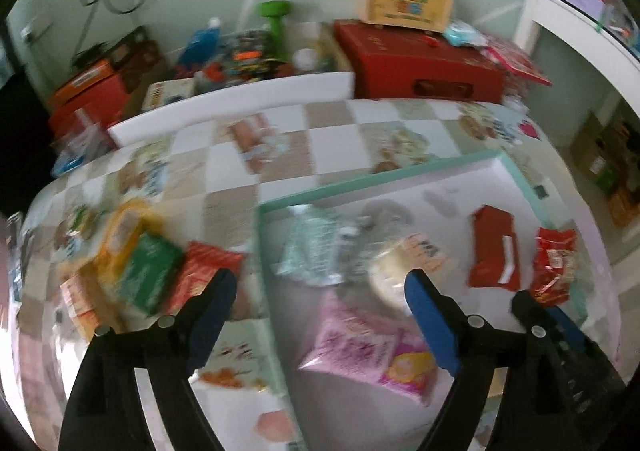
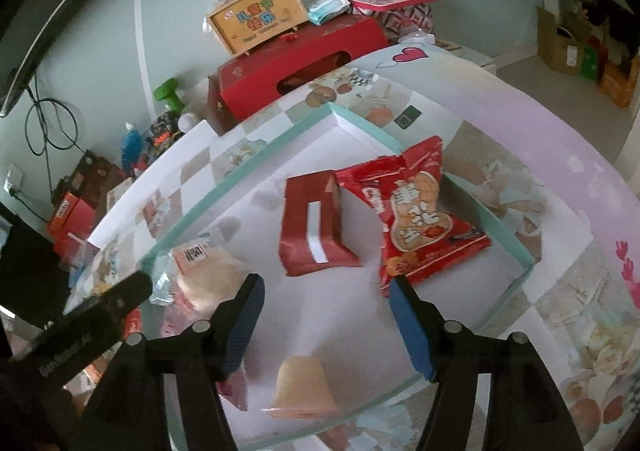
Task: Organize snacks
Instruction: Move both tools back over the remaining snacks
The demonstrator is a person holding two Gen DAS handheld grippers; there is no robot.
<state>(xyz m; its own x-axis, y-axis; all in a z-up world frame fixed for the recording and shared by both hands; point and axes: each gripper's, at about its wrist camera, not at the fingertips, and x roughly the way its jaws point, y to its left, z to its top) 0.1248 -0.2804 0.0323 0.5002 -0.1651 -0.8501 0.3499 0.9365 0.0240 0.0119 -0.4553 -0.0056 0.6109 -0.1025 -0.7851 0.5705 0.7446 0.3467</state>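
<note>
Both tools hang open over the tray (image 2: 256, 167) on a checkered tablecloth (image 1: 256, 167).

Left claw (image 1: 320, 283): two black plastic arms that taper toward the tips, each faced on its inner side with a blue ribbed pad (image 1: 430, 321). A round silver pivot screw (image 1: 475, 320) sits on each arm, with a second screw further out, toward 4 o'clock and 8 o'clock. Right claw (image 2: 326, 293): same build, black arms, blue textured pads (image 2: 412, 325), silver screws (image 2: 452, 326). At 8 o'clock of the right wrist view, a black arm of the left claw bears white lettering (image 2: 66, 361), only partly legible.
</note>
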